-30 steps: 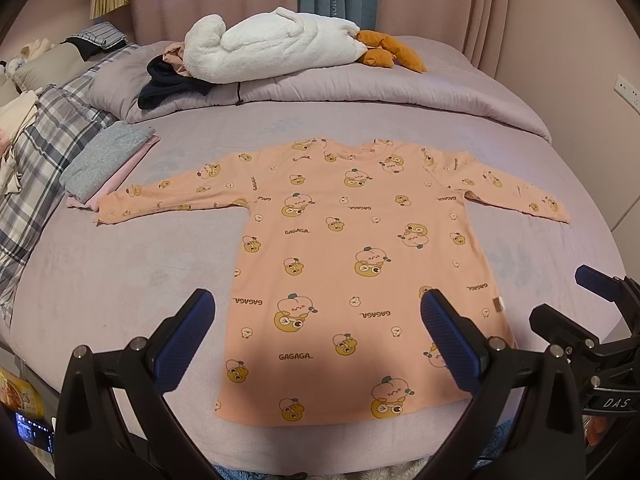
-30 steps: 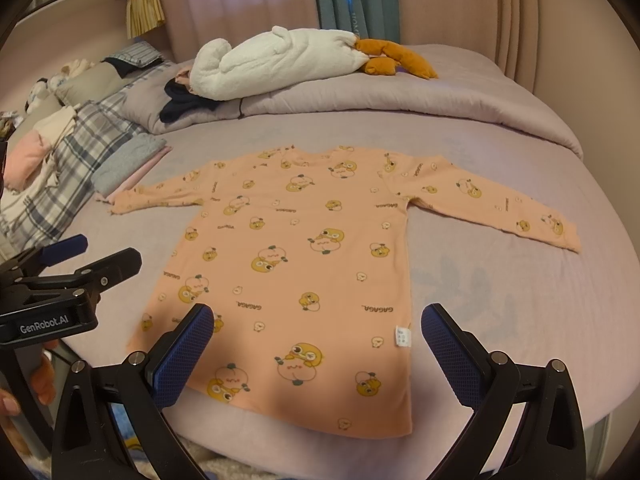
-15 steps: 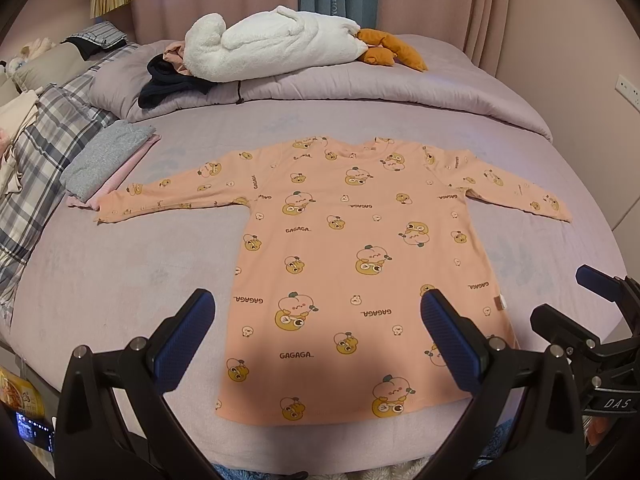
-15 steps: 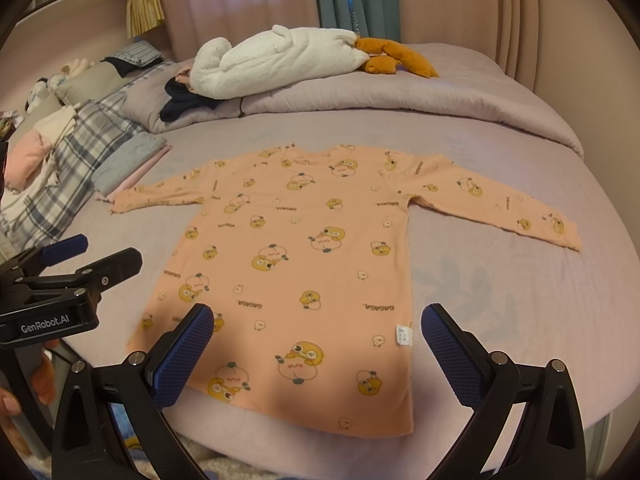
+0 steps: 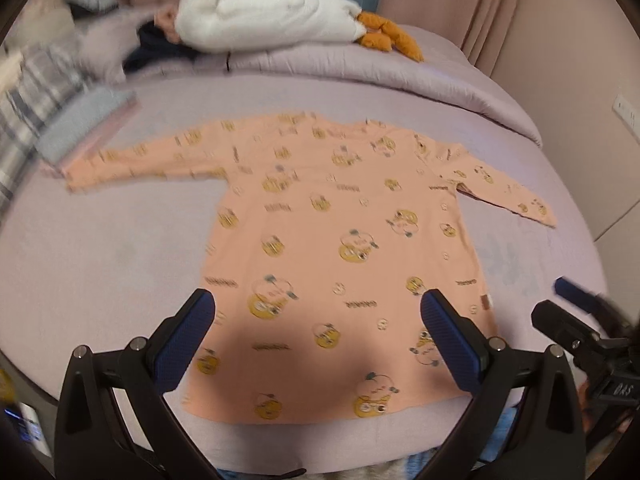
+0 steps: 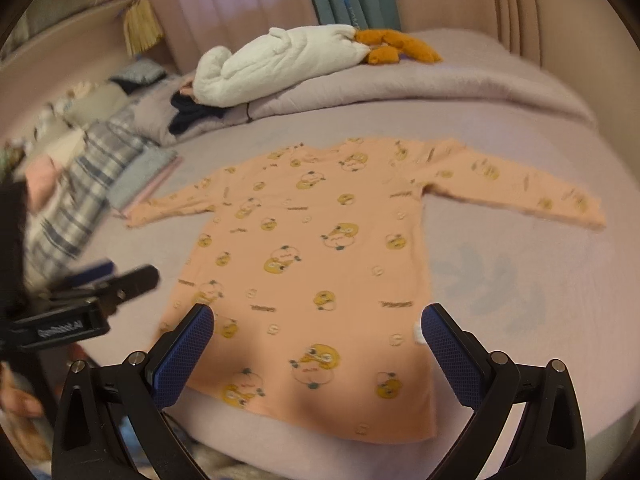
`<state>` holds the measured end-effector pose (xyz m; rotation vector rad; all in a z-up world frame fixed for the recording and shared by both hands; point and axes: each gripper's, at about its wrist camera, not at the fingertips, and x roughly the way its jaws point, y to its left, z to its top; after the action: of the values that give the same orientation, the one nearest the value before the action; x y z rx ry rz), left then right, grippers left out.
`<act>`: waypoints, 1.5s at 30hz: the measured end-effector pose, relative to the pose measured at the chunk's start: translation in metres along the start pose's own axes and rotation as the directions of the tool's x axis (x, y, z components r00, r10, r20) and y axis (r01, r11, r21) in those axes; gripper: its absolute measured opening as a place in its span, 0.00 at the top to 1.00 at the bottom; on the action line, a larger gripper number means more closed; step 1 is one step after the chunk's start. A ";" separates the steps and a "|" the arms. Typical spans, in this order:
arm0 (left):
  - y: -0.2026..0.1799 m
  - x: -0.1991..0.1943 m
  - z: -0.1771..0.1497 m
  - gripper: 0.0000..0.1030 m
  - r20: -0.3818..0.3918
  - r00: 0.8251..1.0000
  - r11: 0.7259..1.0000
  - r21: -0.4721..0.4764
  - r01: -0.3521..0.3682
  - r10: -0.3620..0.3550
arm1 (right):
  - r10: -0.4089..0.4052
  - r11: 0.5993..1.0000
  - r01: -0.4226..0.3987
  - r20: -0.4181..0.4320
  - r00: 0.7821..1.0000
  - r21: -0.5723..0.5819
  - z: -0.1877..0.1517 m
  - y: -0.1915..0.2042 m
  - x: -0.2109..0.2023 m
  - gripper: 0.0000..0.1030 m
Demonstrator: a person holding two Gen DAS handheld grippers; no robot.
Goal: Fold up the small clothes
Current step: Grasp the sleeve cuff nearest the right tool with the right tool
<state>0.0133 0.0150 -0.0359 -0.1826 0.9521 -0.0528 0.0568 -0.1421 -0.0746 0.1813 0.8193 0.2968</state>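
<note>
Peach cartoon-print shirt lies flat, sleeves outspread; both tongs gape wide.

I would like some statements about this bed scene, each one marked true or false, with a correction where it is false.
1. The peach long-sleeved shirt lies spread flat on the bed, both sleeves out to the sides. True.
2. The left gripper is shut on the shirt's hem. False: its jaws stand wide open above the hem, holding nothing.
3. A white plush toy lies on the rolled duvet at the far end of the bed. True.
4. The right gripper grips a sleeve. False: its jaws are open and empty, over the lower part of the shirt.
5. A folded grey garment lies near the end of one sleeve. True.
</note>
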 end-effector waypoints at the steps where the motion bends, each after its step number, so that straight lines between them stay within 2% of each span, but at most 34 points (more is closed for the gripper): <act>1: 0.008 0.010 -0.002 0.00 -0.031 0.999 0.999 -0.041 0.035 -0.037 | 0.015 0.999 -0.015 -0.003 1.000 0.031 -0.001 -0.007 0.003 0.00; 3: 0.017 0.022 -0.003 0.00 -0.071 0.993 0.991 -0.102 0.085 -0.093 | 0.016 0.995 -0.016 -0.006 1.000 0.096 -0.005 -0.025 0.010 0.00; 6: 0.034 0.041 -0.004 0.00 -0.115 0.974 0.959 -0.231 0.166 -0.197 | -0.014 0.982 0.014 0.001 1.000 0.189 -0.009 -0.058 0.014 0.00; 8: 0.036 0.044 -0.001 0.00 -0.109 0.970 0.945 -0.272 0.182 -0.218 | -0.017 0.967 0.014 0.010 1.000 0.255 -0.011 -0.080 0.014 0.00; 11: 0.040 0.043 0.003 0.00 -0.074 0.968 0.931 -0.299 0.209 -0.241 | 0.002 0.924 -0.022 0.052 0.999 0.382 -0.015 -0.122 0.011 0.00; 14: 0.039 0.044 0.010 0.00 -0.051 0.959 0.915 -0.315 0.251 -0.280 | -0.022 0.870 -0.031 0.102 0.995 0.492 -0.014 -0.165 0.010 0.00; 19: 0.034 0.052 0.023 0.00 -0.051 0.969 0.933 -0.285 0.219 -0.243 | -0.120 0.830 0.035 0.118 0.986 0.557 0.002 -0.212 0.014 0.00; 24: 0.036 0.068 0.033 0.00 -0.067 0.973 0.945 -0.263 0.196 -0.220 | -0.173 0.764 0.055 0.121 0.978 0.643 0.018 -0.262 0.027 0.00; 28: 0.029 0.083 0.043 0.00 -0.099 0.975 0.955 -0.243 0.171 -0.200 | -0.210 0.726 0.079 0.110 0.972 0.683 0.028 -0.289 0.038 0.00; 33: 0.017 0.095 0.055 0.00 -0.115 0.977 0.966 -0.205 0.155 -0.181 | -0.203 0.671 0.016 0.163 0.966 0.741 0.034 -0.318 0.048 0.00; 35: 0.013 0.099 0.058 0.00 -0.119 0.978 0.971 -0.189 0.148 -0.172 | -0.206 0.642 -0.019 0.196 0.959 0.766 0.038 -0.329 0.048 0.07; 37: 0.008 0.105 0.060 0.00 -0.128 0.977 0.973 -0.178 0.148 -0.172 | -0.202 0.600 -0.068 0.233 0.951 0.797 0.037 -0.341 0.050 0.28; 38: 0.006 0.108 0.061 0.00 -0.132 0.976 0.973 -0.174 0.150 -0.174 | -0.192 0.569 -0.098 0.248 0.950 0.816 0.035 -0.349 0.052 0.34; 40: 0.003 0.114 0.062 0.00 -0.139 0.976 0.976 -0.162 0.145 -0.168 | -0.178 0.525 -0.141 0.270 0.946 0.839 0.033 -0.363 0.054 0.56; 41: 0.001 0.116 0.062 0.00 -0.142 0.976 0.977 -0.158 0.142 -0.165 | -0.172 0.506 -0.160 0.281 0.944 0.847 0.031 -0.366 0.056 0.62; 43: 0.001 0.122 0.063 0.00 -0.152 0.974 0.977 -0.157 0.141 -0.165 | -0.171 0.474 -0.180 0.290 0.942 0.862 0.026 -0.372 0.057 0.85; 45: 0.002 0.125 0.064 0.00 -0.157 0.973 0.976 -0.161 0.144 -0.170 | -0.173 0.440 -0.191 0.292 0.941 0.877 0.020 -0.375 0.059 0.91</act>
<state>0.1375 0.0094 -0.1009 -0.3972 1.1111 -0.1455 0.1809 -0.4777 -0.2038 1.2513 0.5403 -0.2181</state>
